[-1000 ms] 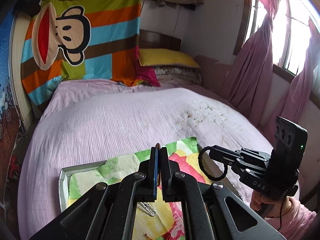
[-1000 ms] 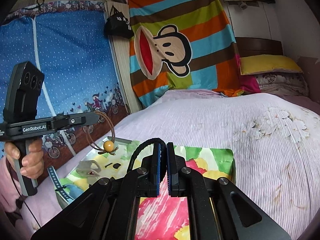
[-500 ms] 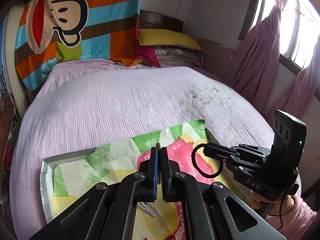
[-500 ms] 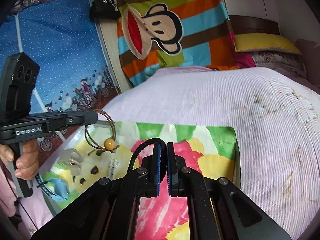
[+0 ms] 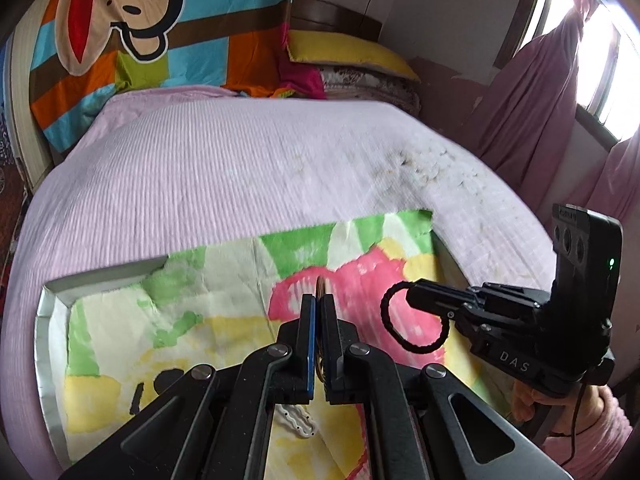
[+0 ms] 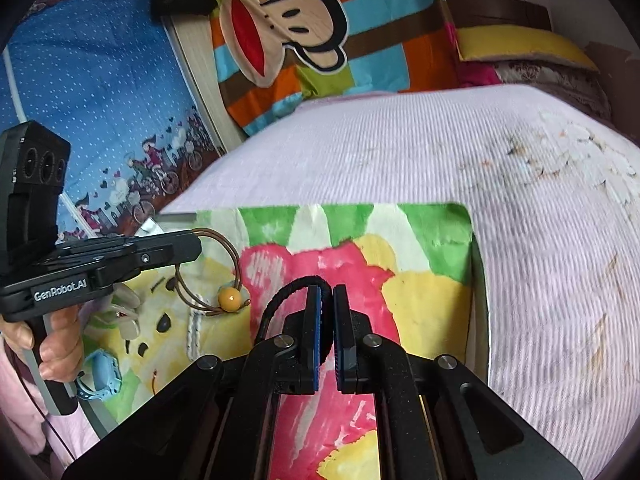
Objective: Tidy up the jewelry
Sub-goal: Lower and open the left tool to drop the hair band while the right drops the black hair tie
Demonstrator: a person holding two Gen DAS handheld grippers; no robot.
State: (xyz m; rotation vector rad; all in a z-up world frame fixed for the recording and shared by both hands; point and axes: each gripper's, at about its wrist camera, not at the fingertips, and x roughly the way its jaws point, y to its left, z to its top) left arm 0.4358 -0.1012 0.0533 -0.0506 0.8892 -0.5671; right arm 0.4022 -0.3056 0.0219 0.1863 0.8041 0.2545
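1. My left tongs [image 5: 319, 308] are pinched tight on a brown cord bracelet [image 6: 208, 276] whose yellow bead [image 6: 229, 300] dangles just under them.
2. My right tongs [image 6: 326, 300] grip a black braided loop [image 5: 412, 316], hanging beside their tips.
3. Both pieces hang over the tray [image 5: 52, 308], lined with bright painted paper [image 5: 360, 264].
4. I'd lower each gently onto a bare patch, well apart, clear of the white chain [image 5: 296, 422] and the blue watch [image 6: 98, 376], then release.

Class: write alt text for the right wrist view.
The right gripper pinches a black cord loop above a colourful paper-lined tray on a pink bed. At left, the left gripper holds a brown cord bracelet with a yellow bead.
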